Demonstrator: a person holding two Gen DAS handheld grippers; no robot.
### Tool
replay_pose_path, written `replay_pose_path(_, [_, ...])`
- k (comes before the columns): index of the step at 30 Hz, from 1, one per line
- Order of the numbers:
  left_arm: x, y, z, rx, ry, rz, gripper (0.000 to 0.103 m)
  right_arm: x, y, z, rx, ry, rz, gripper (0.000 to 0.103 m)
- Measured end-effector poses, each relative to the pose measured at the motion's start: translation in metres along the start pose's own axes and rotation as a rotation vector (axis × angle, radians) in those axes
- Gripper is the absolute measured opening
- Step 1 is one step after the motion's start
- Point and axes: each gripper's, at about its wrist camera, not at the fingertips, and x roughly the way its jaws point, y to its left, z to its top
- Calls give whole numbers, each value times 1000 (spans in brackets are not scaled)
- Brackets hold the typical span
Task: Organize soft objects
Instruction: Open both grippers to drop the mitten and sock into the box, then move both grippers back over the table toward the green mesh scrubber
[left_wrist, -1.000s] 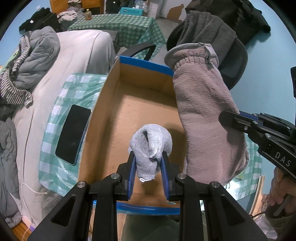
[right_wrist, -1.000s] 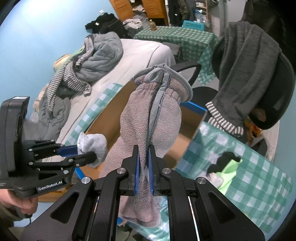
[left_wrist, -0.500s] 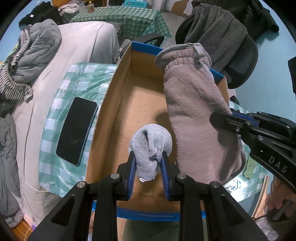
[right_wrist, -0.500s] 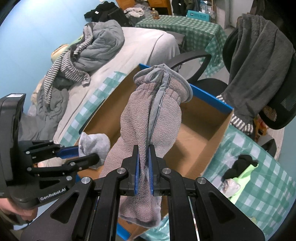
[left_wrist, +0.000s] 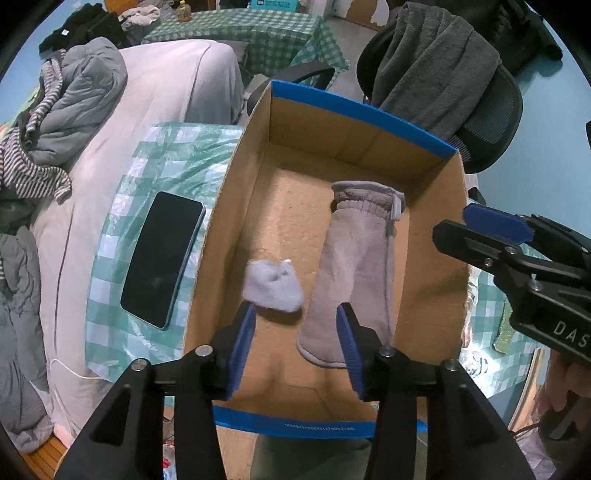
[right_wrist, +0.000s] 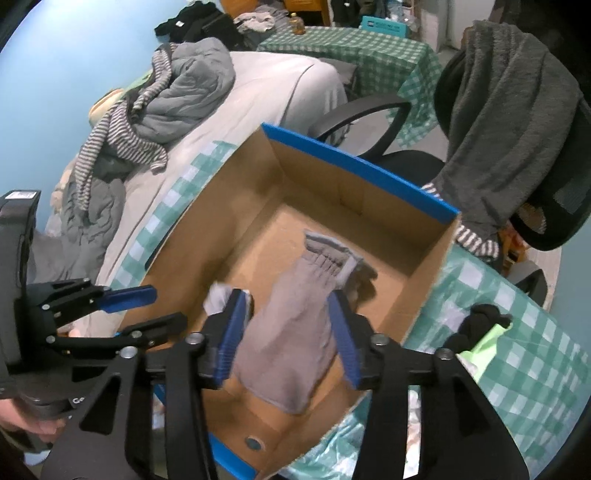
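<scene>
A cardboard box (left_wrist: 369, 147) with blue-taped rims (right_wrist: 354, 158) stands open on the checkered table. Inside lie a long brownish-grey fleece mitten (left_wrist: 354, 266) and a small light-grey rolled sock (left_wrist: 271, 284), slightly blurred. My left gripper (left_wrist: 295, 336) hovers above the box's near end, its jaws opening, nothing pressed between them. My right gripper (right_wrist: 286, 332) hangs over the mitten (right_wrist: 295, 332), its jaws opening too, pads clear of the fabric. Each gripper shows in the other's view: the right gripper (left_wrist: 491, 232) and the left gripper (right_wrist: 147, 306).
A black phone (left_wrist: 162, 258) lies on the green checkered cloth left of the box. A bed with piled grey and striped clothes (right_wrist: 166, 92) sits at the left. An office chair draped with a dark fleece (right_wrist: 509, 110) stands behind the box. A black cloth (right_wrist: 476, 325) lies at the right.
Both grippers opened. The sock dropped from the left gripper and the mitten from the right; both now lie on the box floor. Both hands sank slightly toward the box.
</scene>
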Motion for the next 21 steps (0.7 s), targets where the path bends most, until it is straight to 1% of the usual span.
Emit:
replay_pose_path(1, [-2,-1,0,1,-1,1,49,-4,-2,-1,4,-3,-5,57])
replay_pose_path(3, [-7,-5,-1,4,-6,-4,50,-9,-7,-2,12,-6,-23,58])
replay_pose_path(6, [-14,-12,-1,9,-15,-11,58,-20,-15,-6,31,-16,-35,60])
replay_pose_path(14, [-25,-45,-3,63,-27,-31,60,-46,-43,-23,110,-35,-54,60])
replay_pose_path(16, [-26,-55,-4,83,-27,-34,61,-52,-51,-29,128,-26,-78,60])
replay_pose_path(18, [-27,-64,-4,100,-26,-39,63,-60,-59,-36,145,-31,-89,60])
replay_pose_path(21, [-28,-75,-6,123,-27,-45,64,-70,-70,-45,169,-38,-104,60])
